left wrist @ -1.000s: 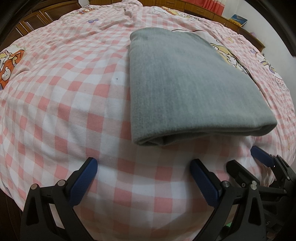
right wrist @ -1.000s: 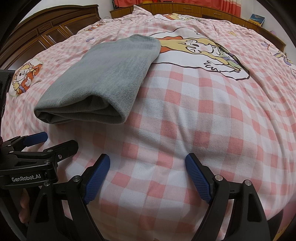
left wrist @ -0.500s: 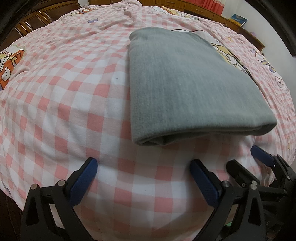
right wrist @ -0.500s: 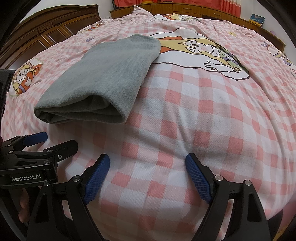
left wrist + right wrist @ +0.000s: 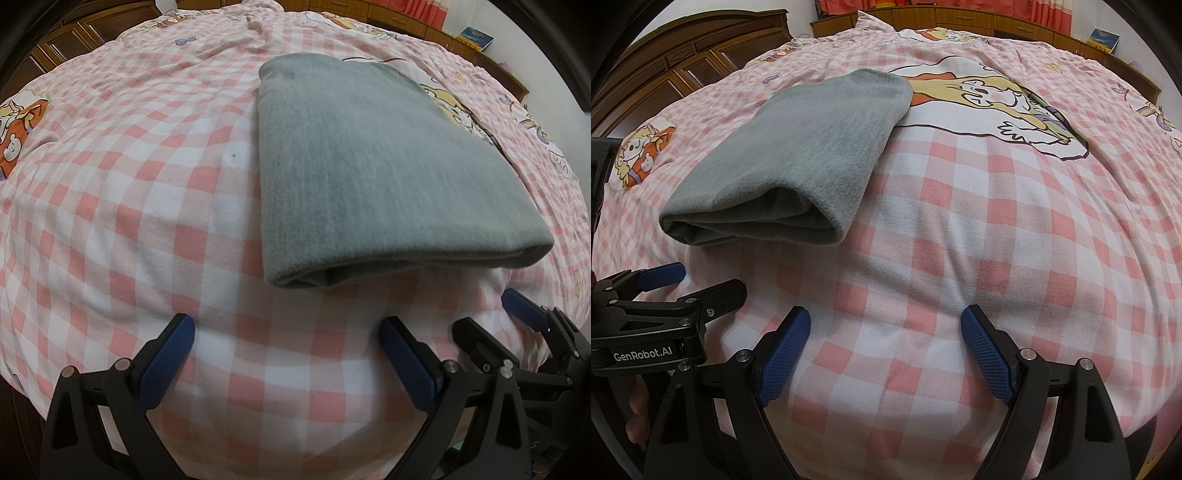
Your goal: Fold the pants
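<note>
- Evidently the folding itself looks done: the grey pants lie as a compact rectangular stack on the pink checked bed, with layered edges showing at the near end.
- The left gripper is released, its blue pads spread wide and holding nothing; it hovers over bare bedding just short of the stack's near edge.
- The right gripper is likewise spread apart and empty, off to the right of the stack and near the bed's front edge.
- In the right wrist view the pants sit ahead and to the left, well apart from the right gripper's pads, while the left gripper shows low at the left, just beside the stack's near end.
- In my judgement the step in hand is a final check or retreat; doing it well means keeping both grippers clear of the cloth so the layers do not shift.
- If any tidying is wanted, the near end, where the layers gape a little, would be the place: press it flat from above without dragging the top layer sideways.
- The soft bedding gives under load, so a light touch seems wise.
</note>
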A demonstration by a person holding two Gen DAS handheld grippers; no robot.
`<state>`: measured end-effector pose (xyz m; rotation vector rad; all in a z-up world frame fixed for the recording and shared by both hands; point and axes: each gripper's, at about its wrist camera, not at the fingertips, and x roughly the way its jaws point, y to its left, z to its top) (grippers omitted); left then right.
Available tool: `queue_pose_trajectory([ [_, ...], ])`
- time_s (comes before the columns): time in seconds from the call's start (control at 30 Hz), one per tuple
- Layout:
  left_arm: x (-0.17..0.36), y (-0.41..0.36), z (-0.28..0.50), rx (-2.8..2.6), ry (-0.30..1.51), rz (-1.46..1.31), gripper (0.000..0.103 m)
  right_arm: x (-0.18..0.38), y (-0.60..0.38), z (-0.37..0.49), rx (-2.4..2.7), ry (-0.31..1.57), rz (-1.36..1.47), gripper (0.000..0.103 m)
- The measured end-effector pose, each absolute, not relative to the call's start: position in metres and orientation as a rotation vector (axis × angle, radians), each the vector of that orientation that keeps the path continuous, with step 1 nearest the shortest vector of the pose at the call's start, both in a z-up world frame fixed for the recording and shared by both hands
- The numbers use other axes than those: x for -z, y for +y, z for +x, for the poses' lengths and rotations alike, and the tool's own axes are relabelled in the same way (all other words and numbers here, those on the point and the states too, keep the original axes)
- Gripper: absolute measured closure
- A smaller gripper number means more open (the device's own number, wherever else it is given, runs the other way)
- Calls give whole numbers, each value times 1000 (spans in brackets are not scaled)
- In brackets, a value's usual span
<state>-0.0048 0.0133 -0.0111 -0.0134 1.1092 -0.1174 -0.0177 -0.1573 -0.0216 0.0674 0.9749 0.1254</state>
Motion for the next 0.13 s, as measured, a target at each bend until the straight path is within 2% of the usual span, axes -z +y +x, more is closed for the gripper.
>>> queue_pose_trajectory([
  [0.13, 12, 14, -5, 117, 1112, -12, 1, 22, -157, -18, -125, 975, 68, 17],
])
